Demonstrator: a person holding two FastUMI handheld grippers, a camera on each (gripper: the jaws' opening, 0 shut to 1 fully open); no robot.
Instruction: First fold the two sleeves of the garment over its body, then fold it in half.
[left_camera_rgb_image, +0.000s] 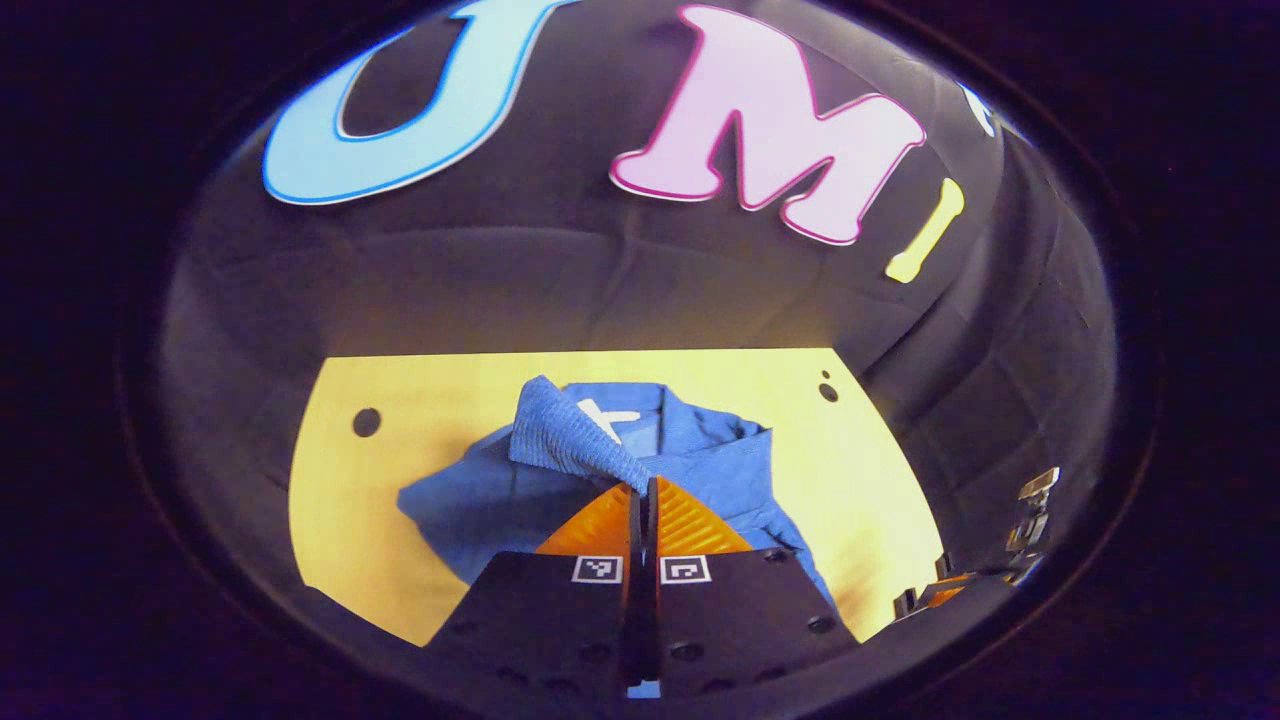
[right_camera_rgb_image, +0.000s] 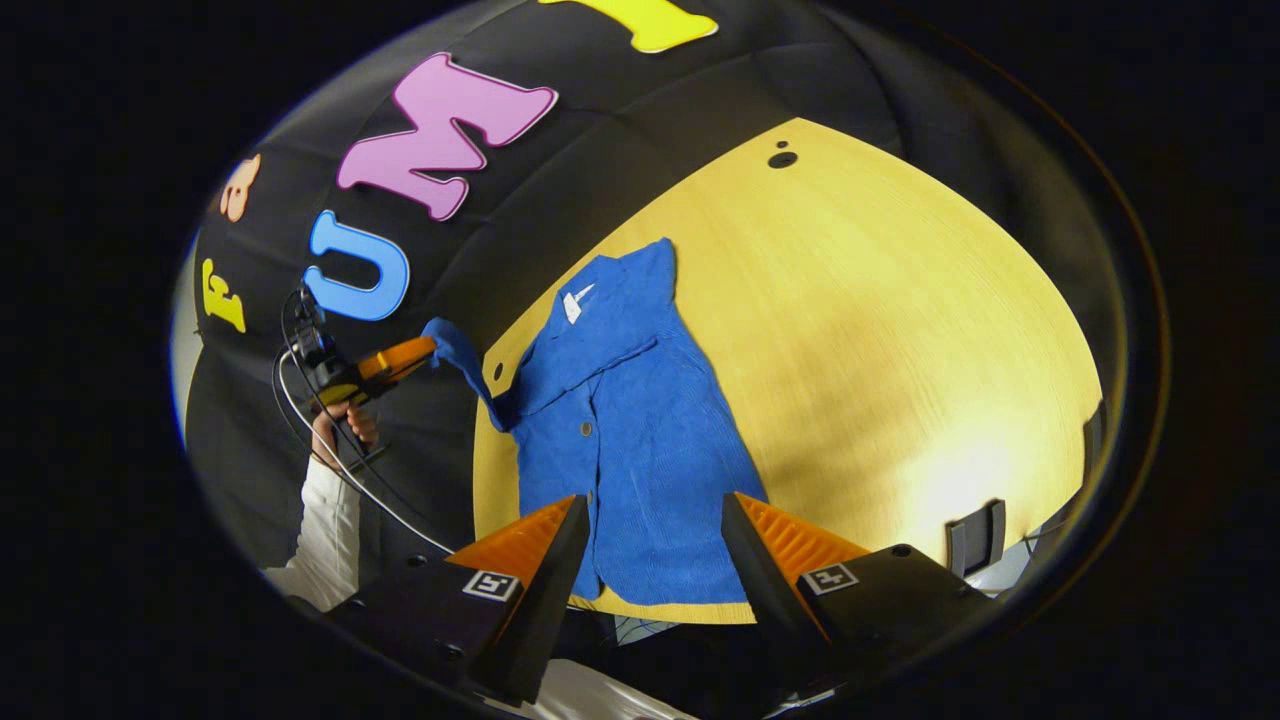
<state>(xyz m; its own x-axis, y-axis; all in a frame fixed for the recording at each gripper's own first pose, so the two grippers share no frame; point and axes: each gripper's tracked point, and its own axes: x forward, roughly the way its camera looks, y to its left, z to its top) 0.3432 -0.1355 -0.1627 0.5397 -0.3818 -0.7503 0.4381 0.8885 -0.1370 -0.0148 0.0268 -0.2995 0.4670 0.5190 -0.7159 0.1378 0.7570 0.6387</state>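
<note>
A pale yellow wooden table (right_camera_rgb_image: 900, 330) stands against the booth's black cloth wall (left_camera_rgb_image: 560, 280). Small dark round holes (left_camera_rgb_image: 366, 422) mark its far corners.

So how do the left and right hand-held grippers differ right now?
The left hand-held gripper is shut on the ribbed blue sleeve, its fingers pressed together; the right hand-held gripper is open and holds nothing. The left lifts the sleeve off the yellow wooden table, while the right hovers over the hem of the blue corduroy shirt. Both point toward the shirt.
</note>
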